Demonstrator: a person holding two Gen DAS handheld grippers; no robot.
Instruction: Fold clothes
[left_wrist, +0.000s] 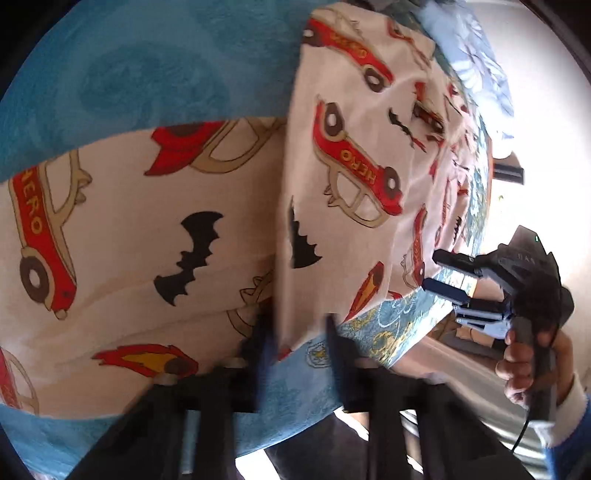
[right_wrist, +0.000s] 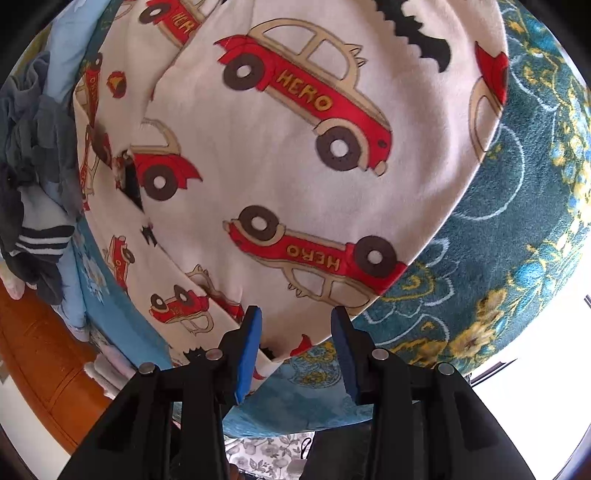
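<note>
Blurred black fingers of the left gripper (left_wrist: 295, 332) fill the bottom of the left wrist view, smeared by motion, clamped on the folded edge of a cream garment (left_wrist: 129, 240) that runs down between them. The garment lies spread and partly folded on a teal plush blanket (right_wrist: 480, 236) patterned with yellow flowers and pale swirls. Its print repeats red and beige cartoon cars with brown wheels, each bearing the word "HERO" in yellow capitals, among black bat shapes and red-and-yellow flames. In the right wrist view, the right gripper (right_wrist: 295, 325) is released: its blue pads (right_wrist: 249, 354) stand apart, with the garment's near hem just ahead of them and nothing pinched. The left wrist view also shows that gripper at the garment's far edge, gripped by a hand (left_wrist: 524, 365) in a white cuff; faint lettering on its body is too small to read. A heap of grey, pale blue and striped dark clothes (right_wrist: 37, 147) sits beside the garment.
</note>
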